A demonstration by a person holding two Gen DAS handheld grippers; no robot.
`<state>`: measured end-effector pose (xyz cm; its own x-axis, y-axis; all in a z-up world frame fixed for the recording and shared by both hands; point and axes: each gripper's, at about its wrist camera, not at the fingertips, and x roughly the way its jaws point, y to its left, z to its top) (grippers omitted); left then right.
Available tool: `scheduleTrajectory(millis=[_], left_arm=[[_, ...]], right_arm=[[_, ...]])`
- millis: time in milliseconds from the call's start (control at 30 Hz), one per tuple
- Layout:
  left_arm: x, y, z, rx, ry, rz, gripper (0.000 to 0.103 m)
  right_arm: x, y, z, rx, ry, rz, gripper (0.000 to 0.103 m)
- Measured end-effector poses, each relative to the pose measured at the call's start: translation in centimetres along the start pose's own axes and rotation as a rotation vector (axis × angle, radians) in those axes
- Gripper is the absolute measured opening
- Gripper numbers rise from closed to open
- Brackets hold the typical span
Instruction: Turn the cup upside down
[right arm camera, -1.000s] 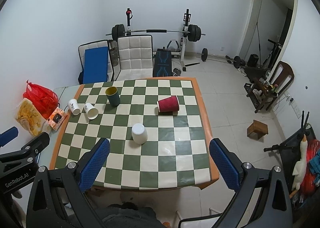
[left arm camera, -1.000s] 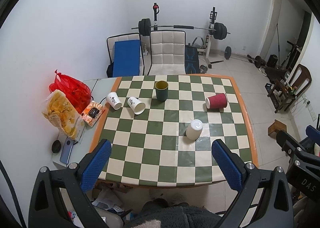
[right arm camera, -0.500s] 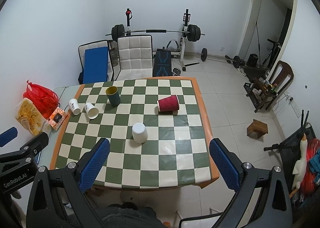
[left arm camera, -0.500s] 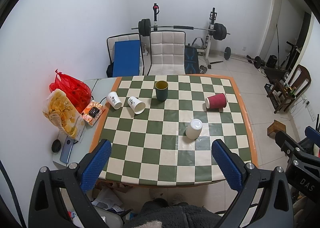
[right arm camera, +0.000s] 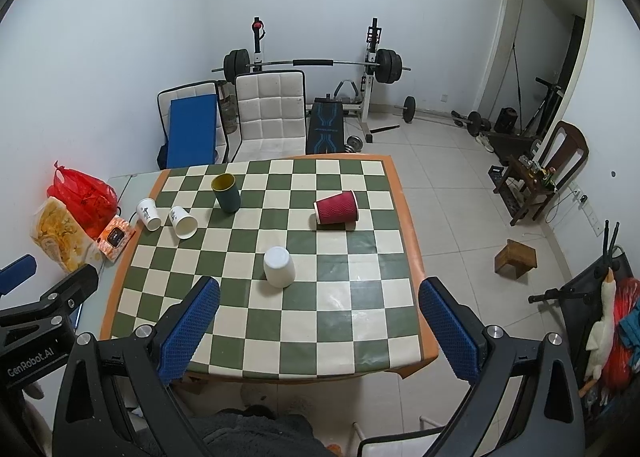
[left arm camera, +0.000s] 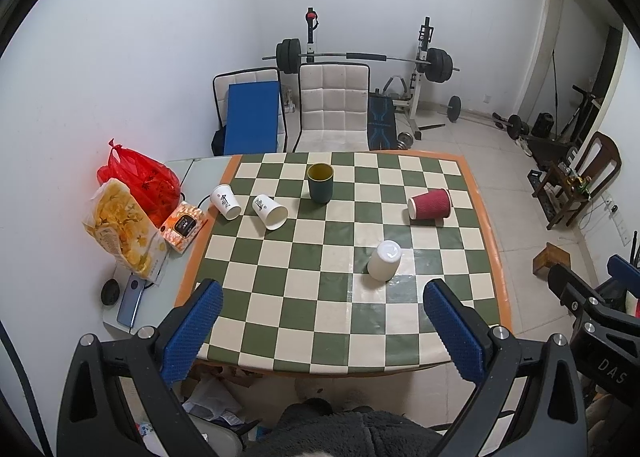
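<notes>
Both the left hand-held gripper (left arm camera: 320,331) and right hand-held gripper (right arm camera: 318,329) gape empty at lower frame, above the checkered bench (right arm camera: 320,321), where a smooth white cup (right arm camera: 279,267) sits inverted at centre, and farther up a ribbed red cup (right arm camera: 336,207) lies sideways.

Print on the two white paper cups (left arm camera: 226,201) near the surface's far left corner: too small to read. Surface's (right arm camera: 408,217) near edge partly masked by right tool's (right arm camera: 318,331) blue pads. Phone (left arm camera: 130,303) partly under snack bag (left arm camera: 120,233).
</notes>
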<state>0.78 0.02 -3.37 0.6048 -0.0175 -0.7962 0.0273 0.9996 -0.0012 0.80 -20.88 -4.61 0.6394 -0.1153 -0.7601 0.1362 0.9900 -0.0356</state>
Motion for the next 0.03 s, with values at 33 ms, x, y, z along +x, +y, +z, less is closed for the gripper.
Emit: scheduleTrajectory(millis=[33], left_arm=[[-0.04, -0.11, 0.11, 0.002, 0.0, 0.0, 0.103]], right_arm=[[0.0, 0.03, -0.02, 0.0, 0.001, 0.0, 0.102]])
